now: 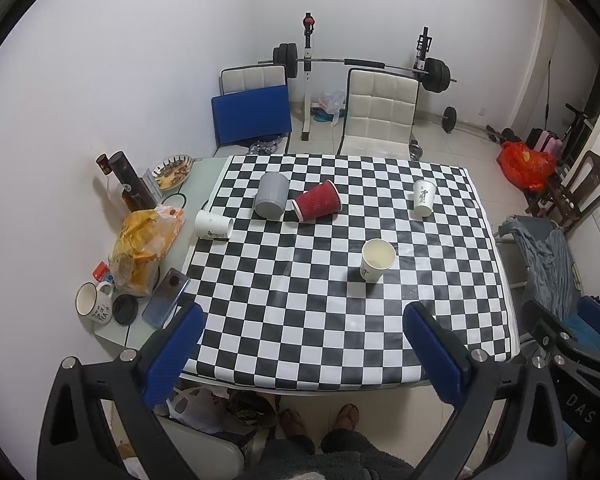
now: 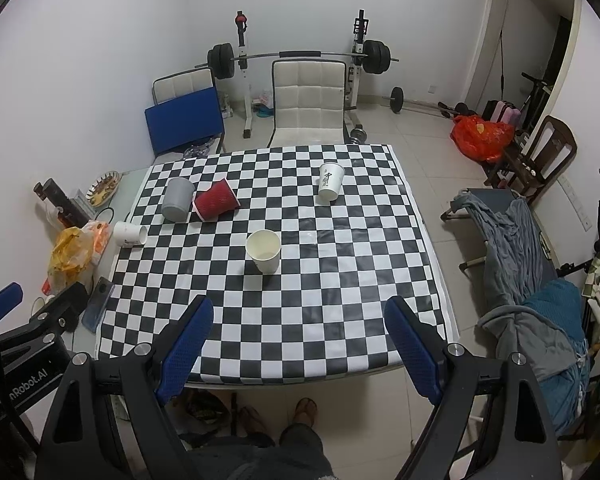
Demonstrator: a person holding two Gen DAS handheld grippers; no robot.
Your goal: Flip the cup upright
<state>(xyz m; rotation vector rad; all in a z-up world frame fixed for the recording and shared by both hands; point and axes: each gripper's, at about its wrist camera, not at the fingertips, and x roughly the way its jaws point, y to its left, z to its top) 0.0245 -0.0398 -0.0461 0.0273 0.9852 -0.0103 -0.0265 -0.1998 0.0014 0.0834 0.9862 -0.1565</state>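
On the checkered cloth a red ribbed cup lies on its side next to a grey cup that stands mouth down. A white cup lies on its side at the cloth's left edge. Two white paper cups stand upright: one in the middle, one at the far right. My left gripper and right gripper are both open and empty, held above the table's near edge.
The table's left strip holds a yellow bag, a phone, a mug, dark bottles and a snack plate. Two white chairs and a barbell rack stand behind the table. A cot with grey cloth is on the right.
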